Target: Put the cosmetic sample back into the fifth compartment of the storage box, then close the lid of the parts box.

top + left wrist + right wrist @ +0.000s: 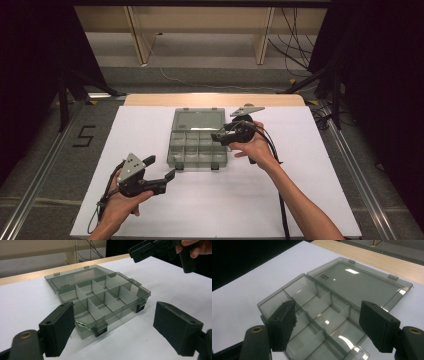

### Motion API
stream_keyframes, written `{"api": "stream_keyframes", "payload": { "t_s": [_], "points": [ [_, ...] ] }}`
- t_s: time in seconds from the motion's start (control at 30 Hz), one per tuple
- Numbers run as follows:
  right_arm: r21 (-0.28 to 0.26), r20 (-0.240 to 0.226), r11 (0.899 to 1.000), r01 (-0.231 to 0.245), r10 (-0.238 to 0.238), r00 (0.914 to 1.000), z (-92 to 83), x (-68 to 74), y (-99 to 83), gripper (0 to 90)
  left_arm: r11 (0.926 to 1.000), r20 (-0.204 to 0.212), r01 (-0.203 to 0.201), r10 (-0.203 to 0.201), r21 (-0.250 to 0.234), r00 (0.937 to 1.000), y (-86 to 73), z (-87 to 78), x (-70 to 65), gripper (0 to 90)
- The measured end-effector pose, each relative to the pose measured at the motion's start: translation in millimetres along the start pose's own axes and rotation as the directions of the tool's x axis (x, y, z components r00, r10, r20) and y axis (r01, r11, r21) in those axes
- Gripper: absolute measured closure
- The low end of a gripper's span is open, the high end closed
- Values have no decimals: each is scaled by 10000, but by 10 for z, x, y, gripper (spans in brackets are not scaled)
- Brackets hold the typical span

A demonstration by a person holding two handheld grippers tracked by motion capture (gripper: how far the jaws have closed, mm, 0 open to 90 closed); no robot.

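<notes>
The clear compartment box [197, 146] sits at the centre of the white bench [150, 210], lid [197, 120] flung fully back & lying flat at the box's 12 o'clock, hinged along the far edge. Two rows of divided cells, walls upright; cells look empty in the high view, but in the left hand-held gripper view there's a small shiny bit [80, 323] in the near corner cell, too small to ID. Two dark latches [99, 330] hang on the front wall, undone. Right hand-held gripper [220, 136] hovers over the box's 3 o'clock edge, w/ jaws spread wide and nothing between them; its own view looks straight down into the cells w/ the lid beyond. Left hand-held gripper [160, 167] is off at approx 8 o'clock from the box, just beside its front-left corner but apart from it, jaws also spread, empty, pointing toward the box. Step in hand, as I read it: box is open and the right hand-held gripper is lining up over it, either to reach into a cell or to go for the lid; can't tell which yet. If it's closing, the next move needs the right one to travel to 12 o'clock, get a jaw under the lid's far edge, swing it over the hinge, while the left steadies the front wall so the light box doesn't skid on the smooth bench. Then press down near the latches to snap them. Thin clear plastic, so gentle squeeze only.
</notes>
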State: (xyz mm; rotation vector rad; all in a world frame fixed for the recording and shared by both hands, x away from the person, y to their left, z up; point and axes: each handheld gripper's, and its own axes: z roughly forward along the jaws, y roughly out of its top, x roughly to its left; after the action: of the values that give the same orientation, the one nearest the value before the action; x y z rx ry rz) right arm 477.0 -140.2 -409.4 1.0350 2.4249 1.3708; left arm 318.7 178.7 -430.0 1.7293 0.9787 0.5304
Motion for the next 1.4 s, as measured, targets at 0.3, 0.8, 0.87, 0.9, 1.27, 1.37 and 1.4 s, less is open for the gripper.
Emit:
{"api": "stream_keyframes", "payload": {
  "t_s": [0.3,0.8,0.87,0.9,1.27,1.37,1.4],
  "points": [
    [122,228,9992,-394,391,9990,-2,-186,-44,284,9987,-46,234,-232,442,9997,-11,91,87,177],
    [128,347,9972,-739,734,9967,37,-352,-67,268,9932,-136,479,-467,1063,9988,-49,199,212,182],
    [170,408,9964,-825,817,9958,45,-374,-68,265,9923,-201,472,-452,1149,9988,-49,240,242,183],
    [154,440,9964,-833,825,9956,48,-390,-69,264,9916,-232,511,-487,1192,9985,-50,254,252,184],
    [197,516,9926,-1195,1183,9916,56,-542,-77,250,9856,-468,809,-747,1484,9961,-43,441,427,198],
    [140,540,9922,-1241,1232,9909,50,-564,-76,248,9848,-487,853,-787,1515,9957,-31,481,454,210],
    [151,477,9919,-1264,1256,9909,44,-565,-73,248,9841,-461,909,-848,1523,9953,-20,491,461,220]
  ]
}}
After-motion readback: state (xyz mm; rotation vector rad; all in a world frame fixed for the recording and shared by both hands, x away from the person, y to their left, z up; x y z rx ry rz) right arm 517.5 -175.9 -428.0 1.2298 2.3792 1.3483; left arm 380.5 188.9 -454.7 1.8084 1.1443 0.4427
